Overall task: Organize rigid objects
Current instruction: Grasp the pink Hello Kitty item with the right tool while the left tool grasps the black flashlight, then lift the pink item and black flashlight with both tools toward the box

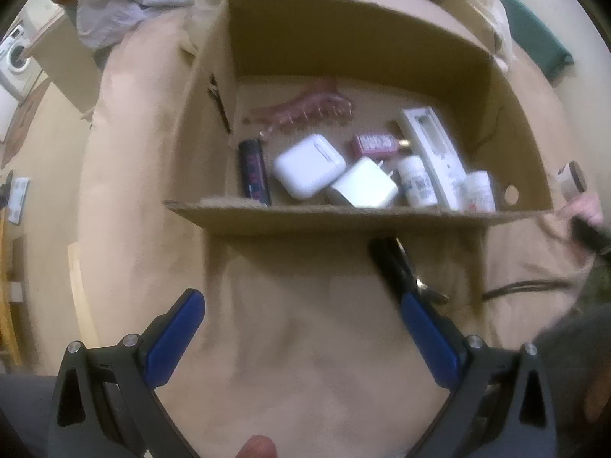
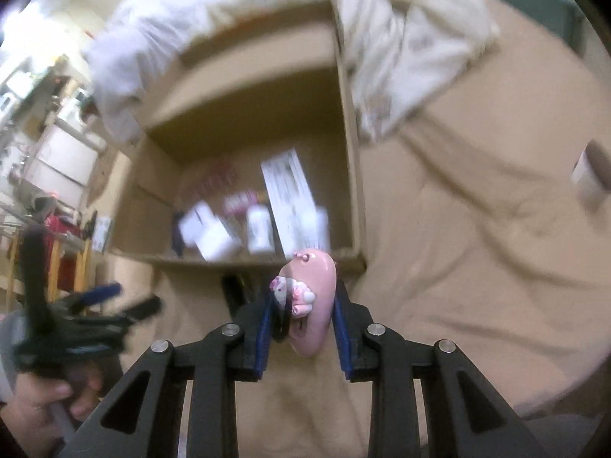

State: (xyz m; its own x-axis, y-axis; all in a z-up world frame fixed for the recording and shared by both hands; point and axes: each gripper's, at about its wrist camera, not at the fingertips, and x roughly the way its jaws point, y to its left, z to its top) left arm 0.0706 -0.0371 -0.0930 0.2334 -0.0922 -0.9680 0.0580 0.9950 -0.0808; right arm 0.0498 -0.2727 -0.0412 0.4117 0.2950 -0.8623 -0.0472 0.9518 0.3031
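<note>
- Our right gripper [image 2: 303, 315] pinches the pink charm case [image 2: 311, 301] just near of the cardboard box [image 2: 349, 152], ready to join the items inside.
- Our left gripper [image 1: 301, 328] waits spread and empty.

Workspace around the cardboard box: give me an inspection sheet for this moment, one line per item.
Surface: tan cloth, rumpled, under everything.
Job's things: open cardboard box holds a white case, white charger, dark lighter, pink hair claw, long white carton and small white bottles. A pink case with a charm is outside the box, above the cloth.
Clutter: black tool before the box; small roll on the cloth to the right.
Grippers: left gripper open, empty; right gripper shut on the pink case.
Cables: dark cord on the cloth.
Surroundings: pale fabric heaped behind the box; washing machine far left.
</note>
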